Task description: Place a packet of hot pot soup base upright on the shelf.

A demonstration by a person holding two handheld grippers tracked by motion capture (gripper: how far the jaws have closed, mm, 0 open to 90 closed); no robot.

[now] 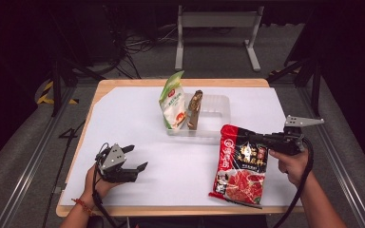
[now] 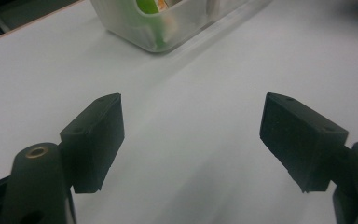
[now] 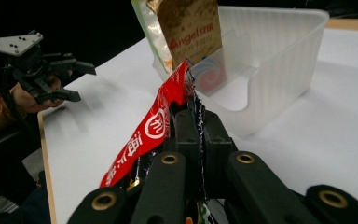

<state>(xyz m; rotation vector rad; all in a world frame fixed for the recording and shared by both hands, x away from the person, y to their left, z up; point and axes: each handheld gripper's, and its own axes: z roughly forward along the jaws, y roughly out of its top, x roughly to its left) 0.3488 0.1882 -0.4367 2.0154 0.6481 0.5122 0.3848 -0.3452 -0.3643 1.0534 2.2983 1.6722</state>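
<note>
Dark room, grey carpet floor, metal frame legs, tangled cables

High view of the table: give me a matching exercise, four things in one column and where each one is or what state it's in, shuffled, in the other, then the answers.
Things
1. red packet
2. green and white bag
3. left tongs
4. brown packet

Places or states
A. open, holding nothing, above the white table cover
B. upright in the clear bin, at its left end
C. top edge pinched in the right tongs
D. upright in the clear bin, just right of another packet

Pairs: 1-C, 2-B, 3-A, 4-D
</note>
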